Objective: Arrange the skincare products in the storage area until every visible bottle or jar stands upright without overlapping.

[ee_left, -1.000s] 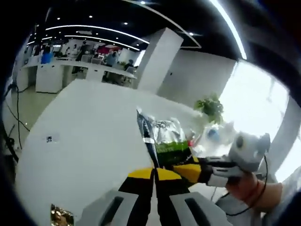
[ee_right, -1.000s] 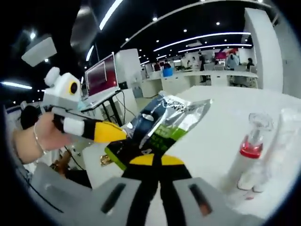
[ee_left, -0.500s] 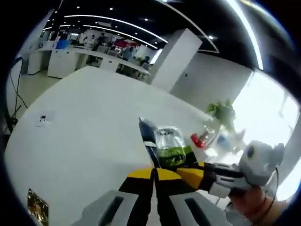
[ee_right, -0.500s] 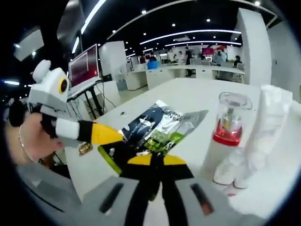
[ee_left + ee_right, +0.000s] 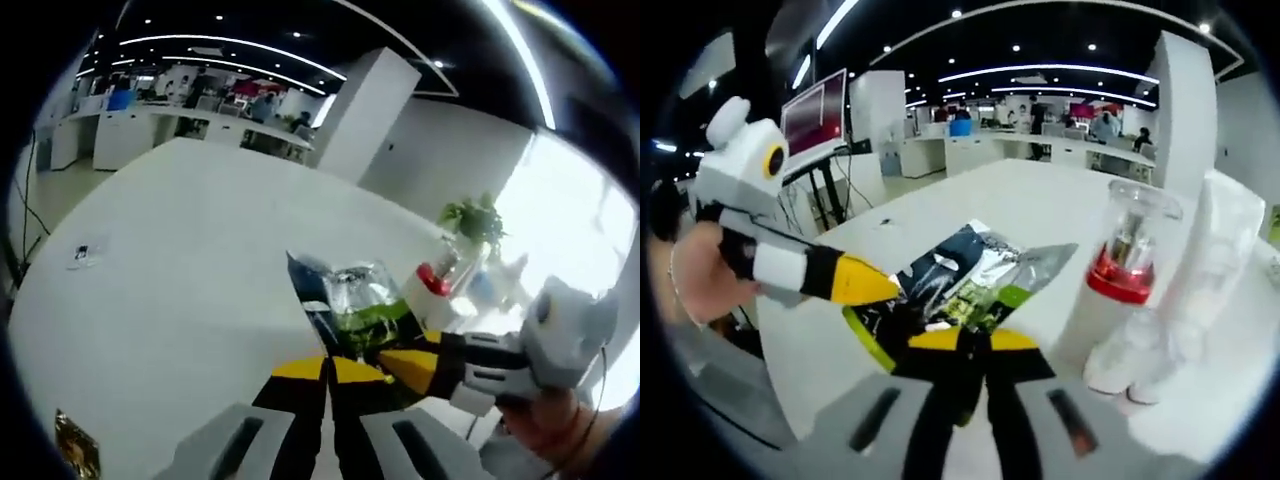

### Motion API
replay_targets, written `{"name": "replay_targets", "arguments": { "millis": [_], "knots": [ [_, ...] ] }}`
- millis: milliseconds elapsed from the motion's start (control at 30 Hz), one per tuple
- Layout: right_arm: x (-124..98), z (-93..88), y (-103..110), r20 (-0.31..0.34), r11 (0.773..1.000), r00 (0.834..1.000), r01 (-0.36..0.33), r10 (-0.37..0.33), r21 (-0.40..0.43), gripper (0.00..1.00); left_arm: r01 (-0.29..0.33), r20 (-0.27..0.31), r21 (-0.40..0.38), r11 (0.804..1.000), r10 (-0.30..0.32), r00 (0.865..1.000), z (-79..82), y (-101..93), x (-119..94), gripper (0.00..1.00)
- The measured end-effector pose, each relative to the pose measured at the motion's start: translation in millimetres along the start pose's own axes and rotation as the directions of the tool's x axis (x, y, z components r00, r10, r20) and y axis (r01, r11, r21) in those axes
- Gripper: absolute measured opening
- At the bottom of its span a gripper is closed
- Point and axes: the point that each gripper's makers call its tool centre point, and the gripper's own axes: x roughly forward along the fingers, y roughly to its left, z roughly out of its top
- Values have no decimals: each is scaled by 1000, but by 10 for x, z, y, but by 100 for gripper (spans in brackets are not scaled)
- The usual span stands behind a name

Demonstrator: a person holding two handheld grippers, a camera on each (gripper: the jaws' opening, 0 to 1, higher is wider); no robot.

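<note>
Both grippers, left (image 5: 327, 368) and right (image 5: 970, 342), clench one foil sachet (image 5: 970, 275), its long axis lying flat over the table (image 5: 170, 260), red-collared bottle (image 5: 1120, 290) just beside.

My jaws cover the near end of the sachet (image 5: 970, 280), and its print is too blurred to read. At 3 o'clock, glare washes out the bottles (image 5: 470, 285). The gold item (image 5: 75, 447) at 7 o'clock is cut off.

I am wearing a thin bracelet on my left wrist; my left gripper (image 5: 875, 287) is showing white housing tapering into yellow-and-black tips.
</note>
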Motion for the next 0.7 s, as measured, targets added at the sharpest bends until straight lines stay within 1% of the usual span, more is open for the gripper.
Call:
{"name": "replay_targets", "arguments": {
  "millis": [67,167,233,267,333,367,400,433,467,500,533,567,600,633,700],
  "knots": [
    [3,-6,-31,3,1000,1000,14,-14,-11,10,0,2,-18,1000,0,1000,3,-3,24,1],
    [11,-29,-77,6,999,999,34,-34,-32,12,-4,3,-20,1000,4,1000,-26,-12,70,1],
    [14,-80,-121,-17,998,998,56,-57,-34,13,-11,-7,-19,1000,11,1000,-81,-3,115,1],
    [8,-104,-143,-33,997,997,66,-68,-45,14,-16,-26,-34,999,15,1000,-139,16,143,1],
    [2,-107,-170,-36,995,996,82,-85,-59,14,-26,-41,-45,999,24,999,-206,57,180,1],
    [-5,-104,-201,-34,992,994,103,-106,-74,13,-43,-50,-50,998,41,998,-240,98,188,1],
    [-29,-128,-269,-54,983,988,139,-146,-117,13,-68,-61,-41,997,65,996,-279,167,195,1],
    [-33,-138,-268,-62,981,988,135,-145,-142,12,-75,-68,-42,996,72,995,-305,198,198,1],
    [-27,-125,-255,-52,982,989,132,-140,-137,12,-68,-62,-47,997,65,996,-305,200,202,1],
    [-12,-117,-205,-46,989,992,109,-115,-104,12,-106,-113,-30,994,102,988,-406,316,213,1],
    [-6,-123,-185,-50,990,993,100,-105,-96,12,-88,-115,-56,995,81,990,-426,290,227,1],
    [4,-132,-168,-54,991,994,94,-100,-99,11,-103,-129,-71,992,93,987,-463,314,232,1],
    [10,-138,-158,-56,991,994,91,-97,-100,11,-106,-127,-73,992,96,987,-465,320,236,1],
    [35,-233,-92,-103,992,992,60,-71,-107,10,-102,-115,-87,991,92,989,-471,315,238,1],
    [48,-448,-8,-211,998,977,20,-33,-66,2,-105,-114,-107,989,92,989,-482,307,231,1]
  ]
}}
